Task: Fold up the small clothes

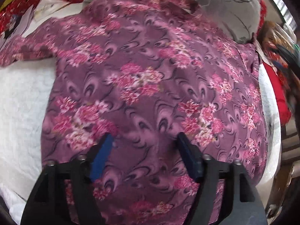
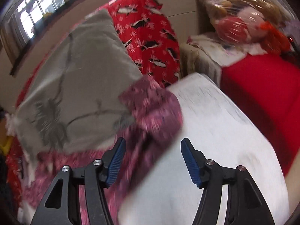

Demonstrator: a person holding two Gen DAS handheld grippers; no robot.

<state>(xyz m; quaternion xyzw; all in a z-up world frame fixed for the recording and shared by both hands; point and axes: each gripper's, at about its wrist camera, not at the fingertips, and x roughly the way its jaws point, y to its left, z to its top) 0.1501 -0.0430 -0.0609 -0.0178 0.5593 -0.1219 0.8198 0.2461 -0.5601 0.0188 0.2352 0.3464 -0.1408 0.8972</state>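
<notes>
in the left wrist view the left gripper [image 1: 144, 138] is seen with its jaws spread wide over the purple floral garment [image 1: 150, 78], nothing pinched between them. the garment is laid flat on a white quilted cover [image 1: 24, 97] (one sleeve reaches left). the right gripper [image 2: 153, 144] is likewise held apart and empty above a blurred sleeve [image 2: 153, 110]. beyond, a grey cushion [image 2: 84, 86] is propped against a red patterned cloth [image 2: 148, 35].

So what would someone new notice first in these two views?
The purple floral garment spread across the white bedding, filling the left wrist view under the open left gripper. In the right wrist view, a grey cushion leans on red patterned cloth, beyond the open right gripper.
</notes>
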